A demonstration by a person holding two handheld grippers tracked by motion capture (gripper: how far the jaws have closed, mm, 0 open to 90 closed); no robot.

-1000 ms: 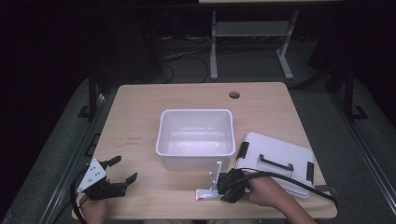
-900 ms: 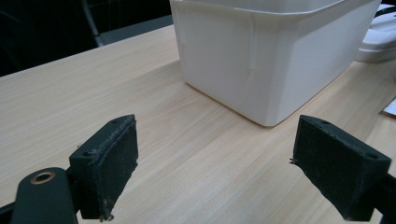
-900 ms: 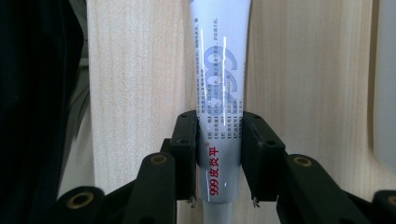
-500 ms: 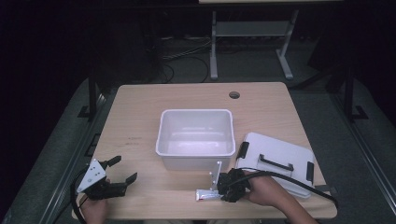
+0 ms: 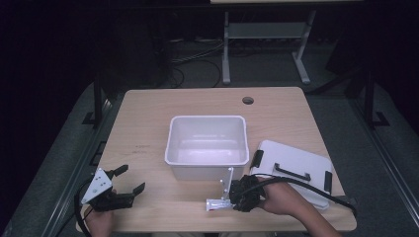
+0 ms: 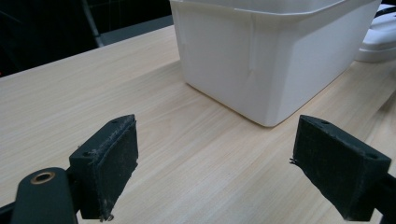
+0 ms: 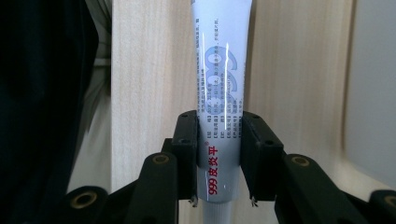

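Right tongs (image 7: 218,154) clamped on white squeeze tube with red print (image 7: 219,93), low at near desk (image 5: 148,113) edge, barely moved since a second ago. Left tongs (image 6: 224,163) wide open, empty. White plastic bin (image 5: 207,140) likely next.

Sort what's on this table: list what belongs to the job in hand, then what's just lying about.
In the job:
- right tongs, shut on the white tube
- white bin, open, beside the tube

Lying about:
- white lid with black handles
- left tongs, open, holding nothing
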